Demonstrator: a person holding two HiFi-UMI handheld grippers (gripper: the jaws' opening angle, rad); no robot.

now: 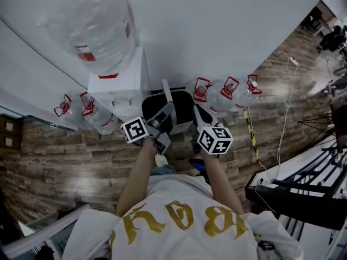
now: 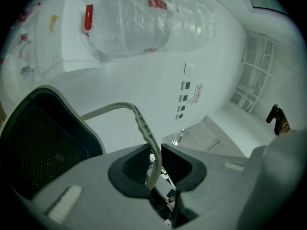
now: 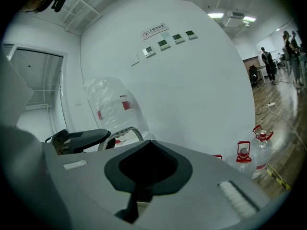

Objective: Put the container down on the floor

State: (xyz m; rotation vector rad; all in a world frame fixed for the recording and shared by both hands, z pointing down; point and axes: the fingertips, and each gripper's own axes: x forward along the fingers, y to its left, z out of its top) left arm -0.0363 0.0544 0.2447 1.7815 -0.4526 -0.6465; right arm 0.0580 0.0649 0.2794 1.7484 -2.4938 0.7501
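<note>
Pinching the grey handle, the left gripper is dangling the black bin straight below its jaws; the right gripper is sitting alongside, closed on nothing.

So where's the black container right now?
Head view, centre: the black container is just right of the white water dispenser, its pale handle clamped in the left gripper, with water bottles to its right.

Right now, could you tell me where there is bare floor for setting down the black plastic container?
Bare wood-plank floor lies open on the left, in front of the two clear red-capped bottles. A narrower strip lies right, between three more bottles and the white cable. The wall line by the white dispenser is crowded.
</note>
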